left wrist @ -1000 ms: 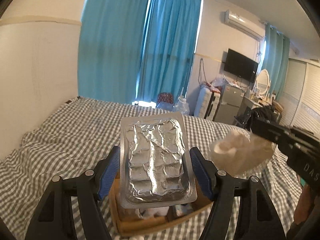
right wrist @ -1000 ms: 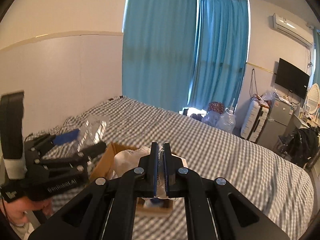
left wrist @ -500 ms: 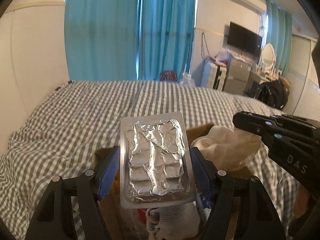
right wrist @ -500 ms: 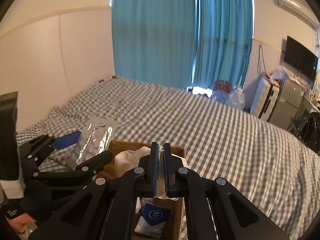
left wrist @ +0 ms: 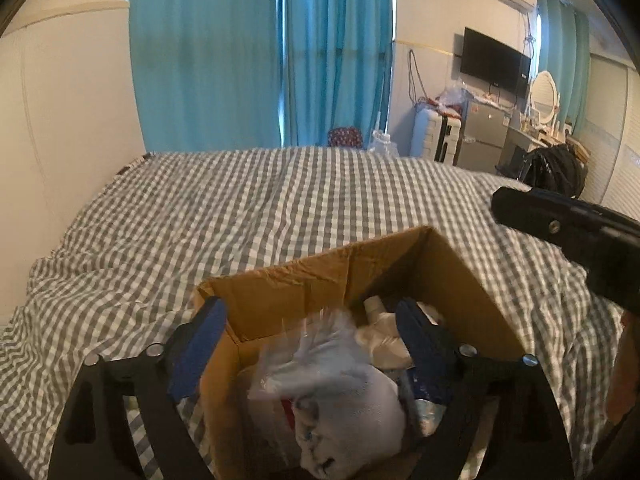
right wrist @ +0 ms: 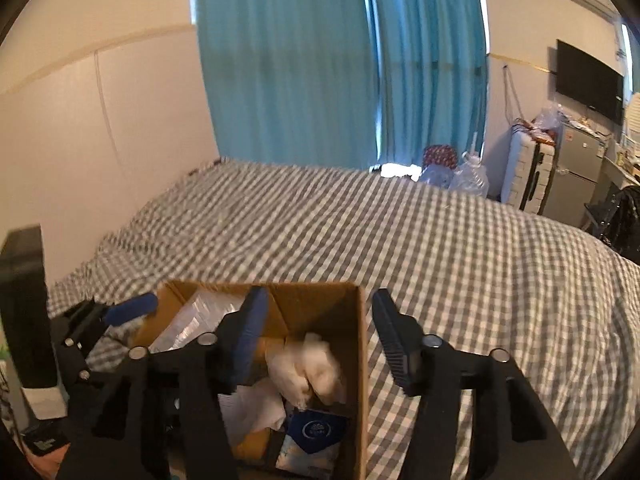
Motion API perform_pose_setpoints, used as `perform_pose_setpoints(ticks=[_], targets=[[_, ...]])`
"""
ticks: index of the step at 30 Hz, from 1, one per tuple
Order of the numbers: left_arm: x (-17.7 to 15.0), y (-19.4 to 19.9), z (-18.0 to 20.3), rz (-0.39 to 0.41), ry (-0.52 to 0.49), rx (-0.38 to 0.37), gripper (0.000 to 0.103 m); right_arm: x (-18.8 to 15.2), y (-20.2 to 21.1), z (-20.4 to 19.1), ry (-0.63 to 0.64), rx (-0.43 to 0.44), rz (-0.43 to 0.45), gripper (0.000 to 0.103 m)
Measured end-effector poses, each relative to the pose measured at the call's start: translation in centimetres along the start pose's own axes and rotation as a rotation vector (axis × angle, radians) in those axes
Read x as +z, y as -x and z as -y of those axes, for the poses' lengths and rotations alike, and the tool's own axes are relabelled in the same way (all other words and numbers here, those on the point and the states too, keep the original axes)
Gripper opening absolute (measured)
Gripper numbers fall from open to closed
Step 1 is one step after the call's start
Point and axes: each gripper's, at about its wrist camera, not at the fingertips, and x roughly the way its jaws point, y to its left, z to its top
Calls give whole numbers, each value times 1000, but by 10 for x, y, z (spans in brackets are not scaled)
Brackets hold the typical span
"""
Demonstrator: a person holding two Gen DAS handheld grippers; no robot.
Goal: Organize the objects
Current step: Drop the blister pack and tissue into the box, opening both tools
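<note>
An open cardboard box sits on the checked bed; it also shows in the right wrist view. My left gripper is open over the box, one finger outside its left wall. The silver foil blister pack lies blurred inside the box, seen blurred in the left wrist view too. My right gripper is open above the box, with the white crumpled bag loose inside below it. A blue-and-white packet lies in the box.
The grey-and-white checked bedspread stretches behind the box. Blue curtains hang at the back. A suitcase, a small fridge and a wall TV stand at the far right. A wall runs along the bed's left side.
Both grippers have opened. The left one has let go of the foil blister pack and the right one the white bag; both now lie in the box. Both grippers have dropped closer to the box.
</note>
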Motion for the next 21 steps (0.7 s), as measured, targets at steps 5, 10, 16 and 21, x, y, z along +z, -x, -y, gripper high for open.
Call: perform_pose_setpoints(ticks=[5, 10, 16, 21], targets=[[3, 44, -2, 55, -4, 12, 98, 14, 50, -5, 8, -45, 54, 66], [11, 98, -11, 126, -1, 25, 102, 15, 112, -25, 38, -85, 98, 74], [16, 169, -15, 219, -11, 27, 103, 10, 177, -52, 89, -141, 147, 87], [7, 211, -17, 262, -34, 19, 103, 4, 222, -71, 114, -241, 194, 100]])
